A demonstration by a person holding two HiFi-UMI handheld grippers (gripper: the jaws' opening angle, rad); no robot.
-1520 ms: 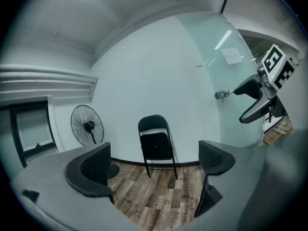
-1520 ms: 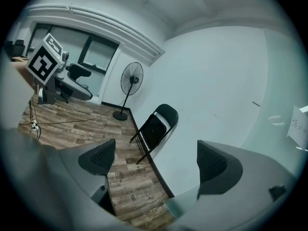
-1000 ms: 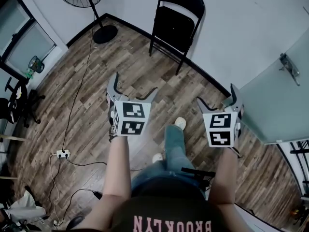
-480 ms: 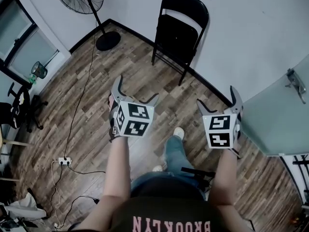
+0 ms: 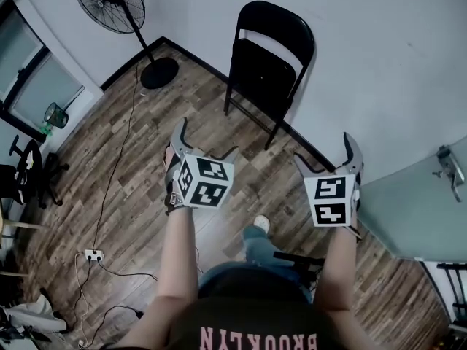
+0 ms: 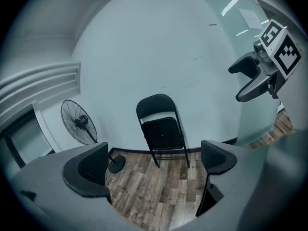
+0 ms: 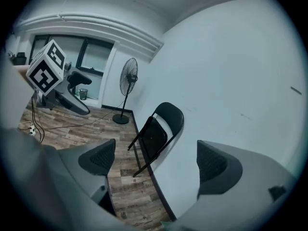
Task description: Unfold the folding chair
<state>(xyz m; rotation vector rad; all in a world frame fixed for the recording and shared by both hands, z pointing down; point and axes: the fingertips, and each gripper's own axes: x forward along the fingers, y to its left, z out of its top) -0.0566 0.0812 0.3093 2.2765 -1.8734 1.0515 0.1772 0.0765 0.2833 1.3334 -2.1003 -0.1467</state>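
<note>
- Folding chair [image 5: 266, 64]: black, with a thin metal frame, a rounded backrest and a padded seat. It was folded, the seat turned up flat against the frame.
- Position of the chair: it stood on the wooden floor [image 5: 146, 144] at the baseboard and tilted back toward the white wall [image 5: 379, 49]. A standing fan [image 5: 109, 2] stood to its left in the head view.
- Left hand-held gripper [image 5: 206, 138]: jaws wide apart with only floor between them, held in the air and aimed at the chair, well apart from it.
- Right hand-held gripper [image 5: 323, 149]: jaws likewise apart and holding nothing, level with the left one and well apart from the chair.
- Hidden or unclear: the upturned seat covered the chair's rear legs and cross-braces in all three views. Whether the backrest touched the wall could not be told.
- Cut off: a frosted glass panel [image 5: 416, 203] ran out of the head view at right, and an office chair [image 5: 29, 159] at left. The person's body covered the floor nearest the camera.
- A cable led across the floor to a power strip [image 5: 93, 232].
</note>
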